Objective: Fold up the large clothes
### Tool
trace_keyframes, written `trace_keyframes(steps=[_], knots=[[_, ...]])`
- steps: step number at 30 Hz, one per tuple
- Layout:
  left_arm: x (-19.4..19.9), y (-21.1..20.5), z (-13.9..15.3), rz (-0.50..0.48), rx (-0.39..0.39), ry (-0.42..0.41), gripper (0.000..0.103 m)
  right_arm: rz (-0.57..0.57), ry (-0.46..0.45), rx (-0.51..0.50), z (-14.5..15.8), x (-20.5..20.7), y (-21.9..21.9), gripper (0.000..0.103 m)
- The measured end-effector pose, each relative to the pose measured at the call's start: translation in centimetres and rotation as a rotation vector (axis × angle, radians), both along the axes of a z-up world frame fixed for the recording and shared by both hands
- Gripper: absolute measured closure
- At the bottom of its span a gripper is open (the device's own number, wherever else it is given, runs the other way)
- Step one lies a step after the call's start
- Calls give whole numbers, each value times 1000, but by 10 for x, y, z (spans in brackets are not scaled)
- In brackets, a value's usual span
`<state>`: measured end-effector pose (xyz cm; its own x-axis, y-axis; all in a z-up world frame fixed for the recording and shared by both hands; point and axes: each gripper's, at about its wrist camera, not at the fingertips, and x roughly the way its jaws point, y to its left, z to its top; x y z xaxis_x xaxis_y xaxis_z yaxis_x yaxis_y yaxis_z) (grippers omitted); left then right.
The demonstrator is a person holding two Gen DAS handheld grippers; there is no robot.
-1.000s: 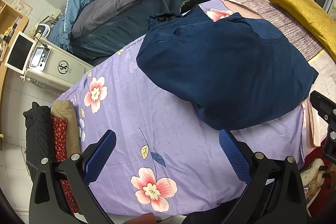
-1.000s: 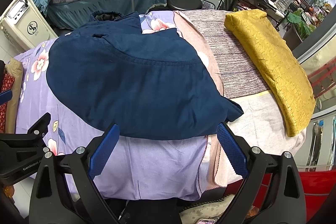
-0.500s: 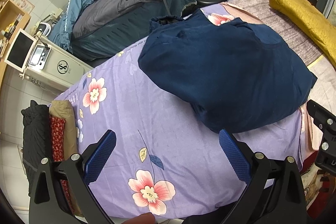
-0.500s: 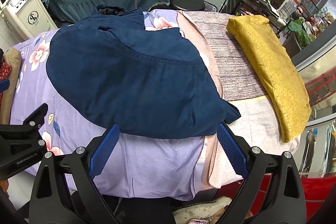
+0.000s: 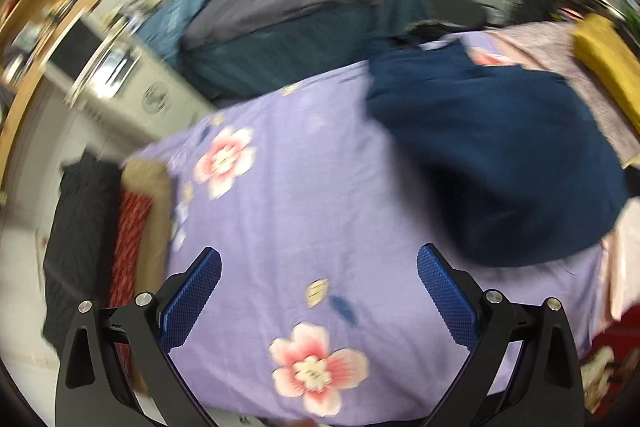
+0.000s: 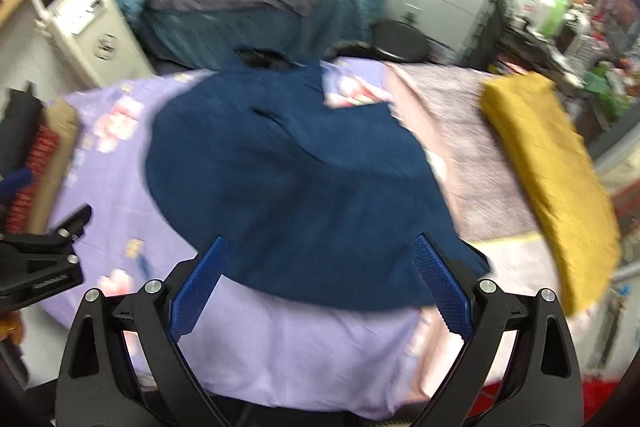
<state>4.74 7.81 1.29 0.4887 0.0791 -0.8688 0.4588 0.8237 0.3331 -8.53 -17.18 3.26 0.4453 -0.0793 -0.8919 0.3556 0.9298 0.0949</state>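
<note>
Navy garment lies spread on the surface, on top of a lilac floral sheet. In your right wrist view it covers the middle of the sheet, with its near hem just past the tips of the right tongs. In your left wrist view the garment sits to the right, well clear of the left tongs.

Left tongs: jaws spread wide, nothing between them. Both blue pads hang above bare sheet, near a pink flower print.

Right tongs: jaws spread wide, nothing held. The pads frame the near hem of the garment; whether they touch the cloth cannot be told, as both views are motion-blurred.

You see the left tongs at the left edge of the right wrist view, over the sheet and apart from the garment.

Other items on the surface:
- A mustard cloth, folded long, lies along the right side, on a grey-mauve cover.
- Black, red and tan folded pieces lie side by side at the left end.

Behind the surface stands a bed heaped with grey and teal bedding. A white cabinet stands to its left, and a black stool to its right.
</note>
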Motion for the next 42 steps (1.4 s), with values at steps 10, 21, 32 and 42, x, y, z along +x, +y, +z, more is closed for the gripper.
trace_keyframes(steps=[10, 21, 32, 42], knots=[[27, 116, -21, 292, -28, 44, 6, 236, 55, 17, -29, 145, 32, 10], [36, 74, -7, 110, -108, 39, 7, 474, 168, 162, -76, 60, 100, 83], [31, -67, -13, -279, -150, 79, 6, 259, 253, 335, -105, -82, 81, 57], [-23, -198, -39, -585, -140, 166, 6, -295, 53, 33, -40, -120, -21, 10]])
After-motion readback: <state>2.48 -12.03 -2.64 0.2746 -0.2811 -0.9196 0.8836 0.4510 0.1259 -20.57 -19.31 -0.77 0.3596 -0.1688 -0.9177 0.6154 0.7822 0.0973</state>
